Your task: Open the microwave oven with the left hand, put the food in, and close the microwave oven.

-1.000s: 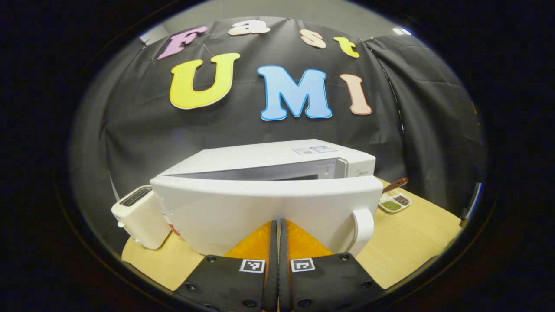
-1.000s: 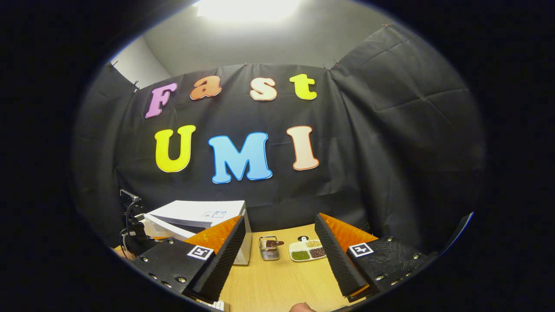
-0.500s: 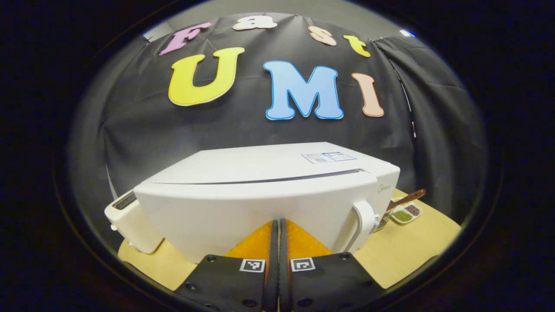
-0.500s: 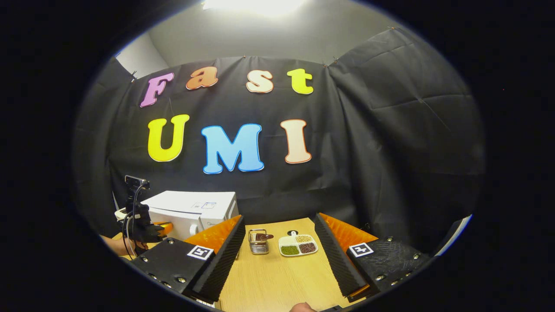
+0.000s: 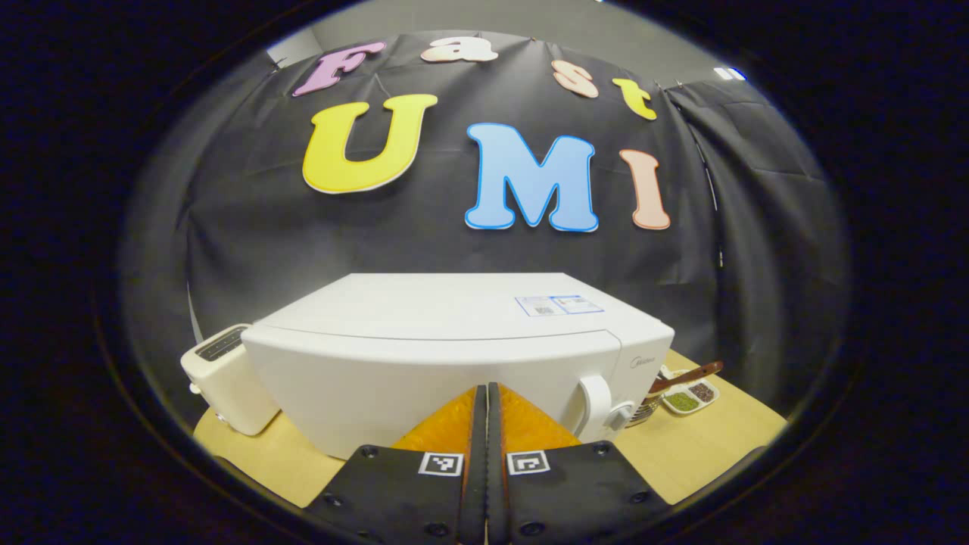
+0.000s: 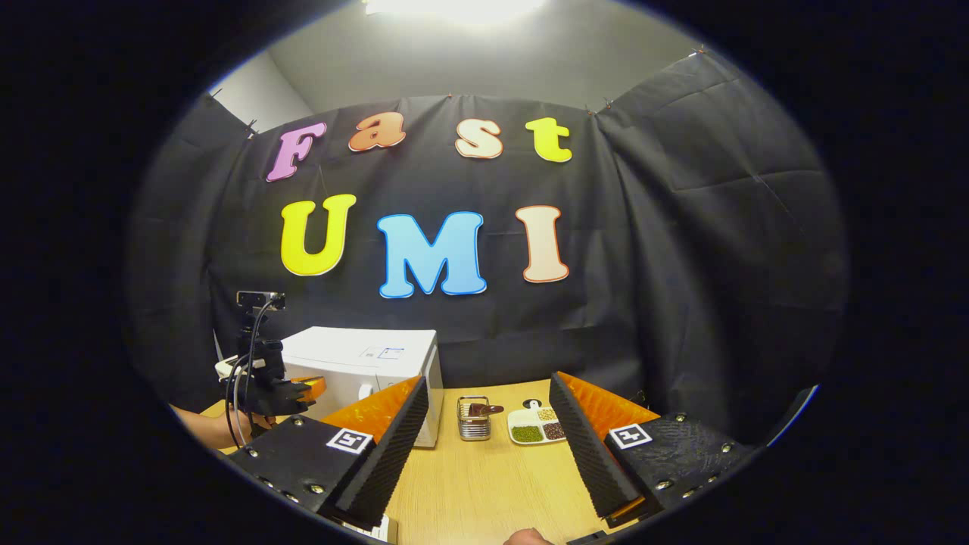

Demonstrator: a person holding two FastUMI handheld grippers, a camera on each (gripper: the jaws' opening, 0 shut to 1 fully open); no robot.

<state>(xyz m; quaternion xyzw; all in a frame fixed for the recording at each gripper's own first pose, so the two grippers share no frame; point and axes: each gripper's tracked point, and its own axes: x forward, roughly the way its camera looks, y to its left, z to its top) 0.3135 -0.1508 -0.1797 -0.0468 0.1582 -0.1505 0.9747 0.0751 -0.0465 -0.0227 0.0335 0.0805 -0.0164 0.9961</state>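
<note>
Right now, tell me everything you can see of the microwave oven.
The microwave oven is a white, glossy box, plastic or painted metal by its look, standing upright on the light wooden table. Its door is shut flush, with a curved white handle near its right edge. A small label lies on its flat top. A white toaster stands at its left, a wire basket at its right. The shut left claw sits against the door front.
</note>
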